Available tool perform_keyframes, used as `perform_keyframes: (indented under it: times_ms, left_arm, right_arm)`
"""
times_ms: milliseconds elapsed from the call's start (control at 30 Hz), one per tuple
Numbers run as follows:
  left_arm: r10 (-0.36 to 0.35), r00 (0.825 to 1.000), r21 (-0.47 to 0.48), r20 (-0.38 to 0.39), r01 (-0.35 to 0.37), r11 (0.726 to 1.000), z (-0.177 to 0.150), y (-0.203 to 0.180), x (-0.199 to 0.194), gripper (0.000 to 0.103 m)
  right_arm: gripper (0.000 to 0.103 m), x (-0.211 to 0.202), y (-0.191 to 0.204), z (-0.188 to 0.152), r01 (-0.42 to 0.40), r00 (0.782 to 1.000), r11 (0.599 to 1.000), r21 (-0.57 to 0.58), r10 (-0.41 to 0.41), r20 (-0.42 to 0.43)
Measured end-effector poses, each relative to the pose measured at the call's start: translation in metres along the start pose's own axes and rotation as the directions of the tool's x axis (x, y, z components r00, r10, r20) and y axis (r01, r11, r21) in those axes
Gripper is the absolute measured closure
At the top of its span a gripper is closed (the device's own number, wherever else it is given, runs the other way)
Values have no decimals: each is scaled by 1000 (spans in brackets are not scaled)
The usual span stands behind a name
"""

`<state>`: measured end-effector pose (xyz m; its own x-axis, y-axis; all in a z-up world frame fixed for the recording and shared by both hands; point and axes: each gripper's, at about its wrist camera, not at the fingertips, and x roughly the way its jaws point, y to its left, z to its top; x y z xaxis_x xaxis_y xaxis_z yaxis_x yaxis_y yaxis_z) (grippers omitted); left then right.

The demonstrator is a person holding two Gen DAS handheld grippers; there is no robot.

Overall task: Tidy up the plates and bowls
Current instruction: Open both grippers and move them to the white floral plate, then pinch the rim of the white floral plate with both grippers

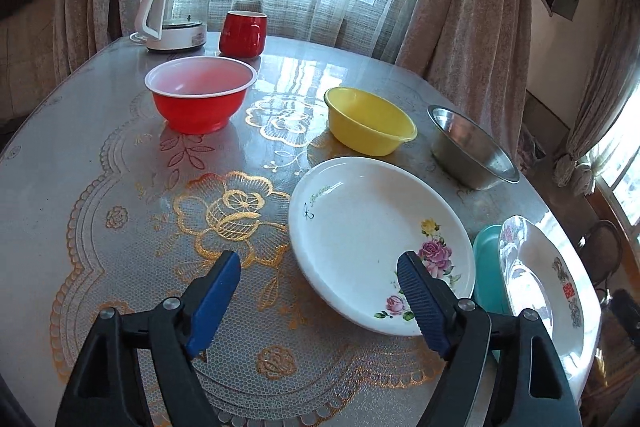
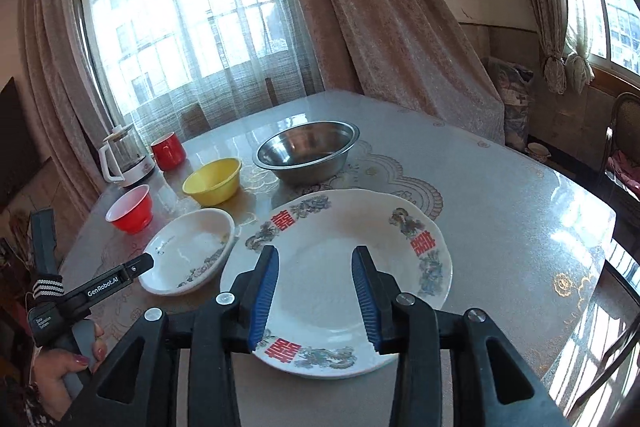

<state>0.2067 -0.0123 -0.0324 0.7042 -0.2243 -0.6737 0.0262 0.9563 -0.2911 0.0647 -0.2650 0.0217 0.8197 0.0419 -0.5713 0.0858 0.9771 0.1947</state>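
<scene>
Left gripper (image 1: 320, 267): jaws wide apart, nothing between them, hanging over the table (image 1: 100, 187) beside the rose plate (image 1: 372, 239). Right gripper (image 2: 316, 267): jaws parted, empty, above the dragon plate (image 2: 340, 267), which lies on a teal dish (image 1: 486, 267). Beyond stand a red bowl (image 1: 198, 99), yellow bowl (image 1: 368, 119) and steel bowl (image 1: 468, 151), well apart. Kettle (image 1: 174, 11) and mug (image 1: 242, 33) at the far edge.
</scene>
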Motion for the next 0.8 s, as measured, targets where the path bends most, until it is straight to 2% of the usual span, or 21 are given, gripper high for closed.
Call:
perform_keyframes:
  times_ms: [67, 167, 300, 467, 533, 667, 800]
  left_arm:
    - [10, 1000, 14, -8, -10, 1000, 1, 1, 2, 17]
    - [19, 1000, 33, -16, -19, 999, -1, 1, 5, 17]
    - [-12, 1000, 13, -29, 13, 1000, 0, 6, 7, 17]
    - [-39, 998, -16, -53, 38, 999, 0, 10, 10, 19]
    - [-48, 997, -23, -62, 47, 999, 0, 11, 12, 19]
    - [-54, 996, -24, -75, 52, 998, 0, 10, 15, 22]
    - [-53, 995, -12, -83, 53, 999, -1, 8, 18, 25]
  right_arm:
    - [63, 12, 17, 6, -22, 999, 999, -42, 21, -32]
    - [62, 35, 40, 15, -60, 993, 994, -88, 51, -103]
    - [62, 68, 61, 31, -130, 969, 985, -110, 102, -226]
    - [62, 105, 93, 46, -158, 947, 958, -238, 78, -311]
    - [62, 125, 97, 51, -184, 925, 956, -227, 90, -369]
    - [62, 164, 88, 59, -161, 881, 980, -120, 88, -465]
    - [62, 188, 84, 65, -158, 854, 983, -88, 91, -513]
